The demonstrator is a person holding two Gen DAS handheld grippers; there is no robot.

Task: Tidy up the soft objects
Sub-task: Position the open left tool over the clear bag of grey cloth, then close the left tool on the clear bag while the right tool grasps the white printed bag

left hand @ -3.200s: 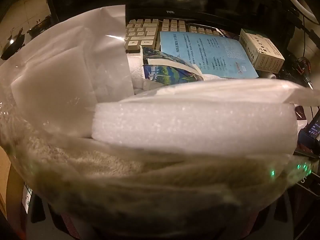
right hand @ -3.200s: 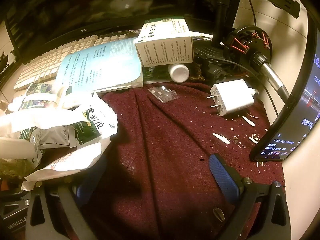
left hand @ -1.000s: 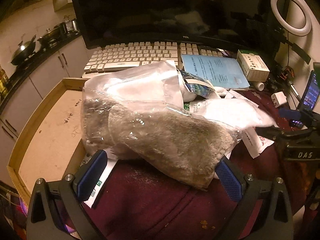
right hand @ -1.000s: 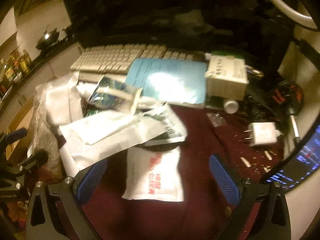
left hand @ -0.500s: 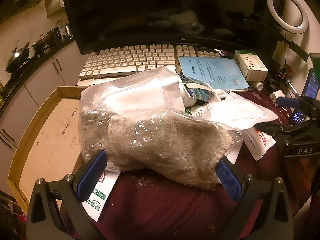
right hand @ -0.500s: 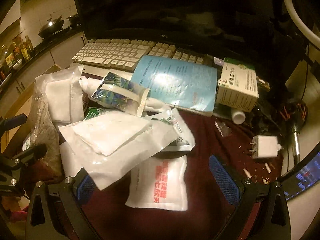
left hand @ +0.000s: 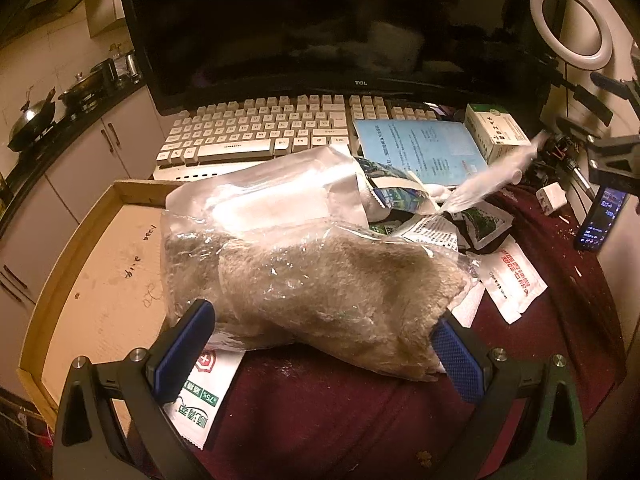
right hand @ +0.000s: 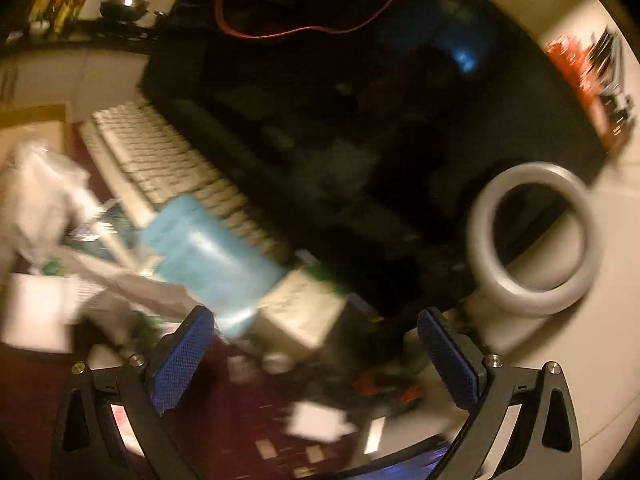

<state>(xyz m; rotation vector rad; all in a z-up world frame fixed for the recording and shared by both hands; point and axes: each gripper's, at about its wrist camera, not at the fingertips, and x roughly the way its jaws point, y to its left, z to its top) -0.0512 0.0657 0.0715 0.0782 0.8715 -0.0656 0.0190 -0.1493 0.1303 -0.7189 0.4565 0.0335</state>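
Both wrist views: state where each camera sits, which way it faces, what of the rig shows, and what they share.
Left wrist: on the left gripper, facing the bagged plush and keyboard; open blue fingers show.
Right wrist: on the right gripper, tilted, blurred, facing the monitor; open fingers show.
Shared: keyboard, blue booklet, ring light.

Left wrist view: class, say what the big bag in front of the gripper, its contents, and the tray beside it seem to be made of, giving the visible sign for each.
Bag: thin clear plastic, glossy; it crinkles and glints.
Contents: probably beige plush or fleece; the surface looks fuzzy and matte.
Tray: likely unfinished wood or plywood, with a raised pale rim and a scuffed, pen-marked floor.
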